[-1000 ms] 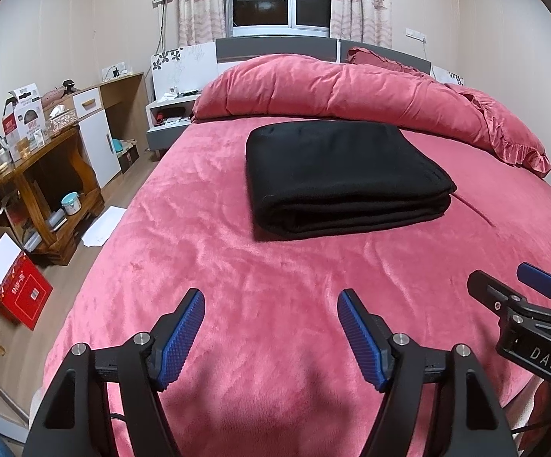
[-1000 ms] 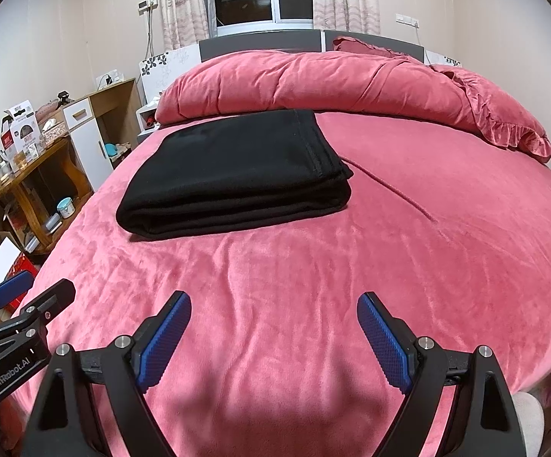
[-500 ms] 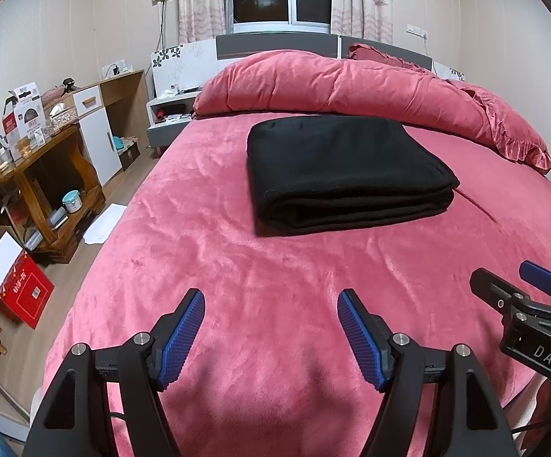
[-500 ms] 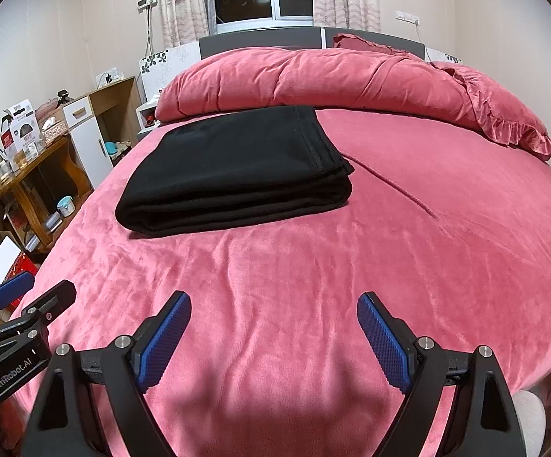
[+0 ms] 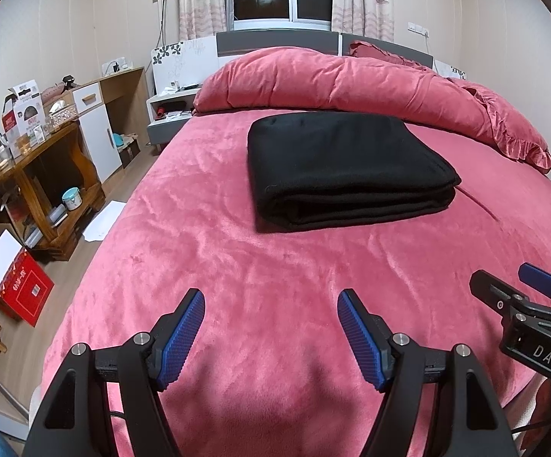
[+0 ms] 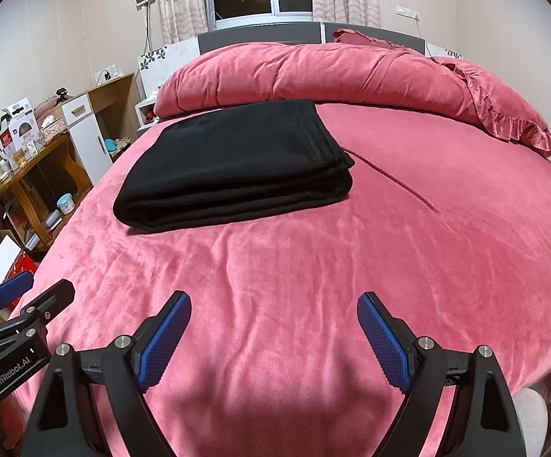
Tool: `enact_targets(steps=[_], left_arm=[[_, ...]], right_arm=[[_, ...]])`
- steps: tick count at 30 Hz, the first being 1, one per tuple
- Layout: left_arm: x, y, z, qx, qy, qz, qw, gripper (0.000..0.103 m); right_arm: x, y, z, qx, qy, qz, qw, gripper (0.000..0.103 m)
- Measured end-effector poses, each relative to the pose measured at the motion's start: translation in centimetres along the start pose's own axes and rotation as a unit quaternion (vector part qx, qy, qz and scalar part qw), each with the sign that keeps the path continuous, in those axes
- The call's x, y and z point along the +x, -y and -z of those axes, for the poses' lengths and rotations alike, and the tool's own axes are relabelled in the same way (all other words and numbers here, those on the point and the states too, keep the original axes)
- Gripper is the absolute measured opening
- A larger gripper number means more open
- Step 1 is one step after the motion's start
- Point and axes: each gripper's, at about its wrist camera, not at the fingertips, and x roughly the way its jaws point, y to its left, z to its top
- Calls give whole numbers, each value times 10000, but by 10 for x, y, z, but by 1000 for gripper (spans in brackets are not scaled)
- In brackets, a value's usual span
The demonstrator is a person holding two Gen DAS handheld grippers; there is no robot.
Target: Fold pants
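- Your left gripper (image 5: 271,333), black-framed with ribbed blue pads, stands with its jaws spread wide and nothing between them; only the rose-pink plush bedspread (image 5: 275,266) lies below.
- Your right gripper (image 6: 273,337) is the same: jaws wide apart, empty, over bare bedspread.
- The black pants (image 5: 346,169), folded into a thick flat rectangle of soft cloth, lie on the bedspread at 12 o'clock from your left gripper, well apart from its pads.
- From your right gripper the pants (image 6: 237,165) sit at 11 o'clock, their rounded fold edge facing you.
- The bunched rose-pink quilt (image 5: 336,83) lies across the head of the bed beyond the pants, at 12 o'clock; whether it touches them you cannot tell.
- In the left wrist view your right gripper shows at 3 o'clock, near the picture's edge; in the right wrist view your left gripper shows at 9 o'clock.
- A wooden side table (image 5: 43,186) loaded with small boxes stands on the floor at 10 o'clock, with a red cardboard box (image 5: 24,285) near its foot.
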Motion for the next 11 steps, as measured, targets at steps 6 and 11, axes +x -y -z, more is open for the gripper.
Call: enact_targets(steps=[6, 11], left_arm=[[2, 0, 1, -9, -43, 1, 10000, 74], [7, -1, 3, -47, -146, -4, 9999, 74]], right_arm=[[3, 1, 1, 3, -63, -12, 10000, 89], [6, 0, 3, -6, -93, -3, 10000, 89]])
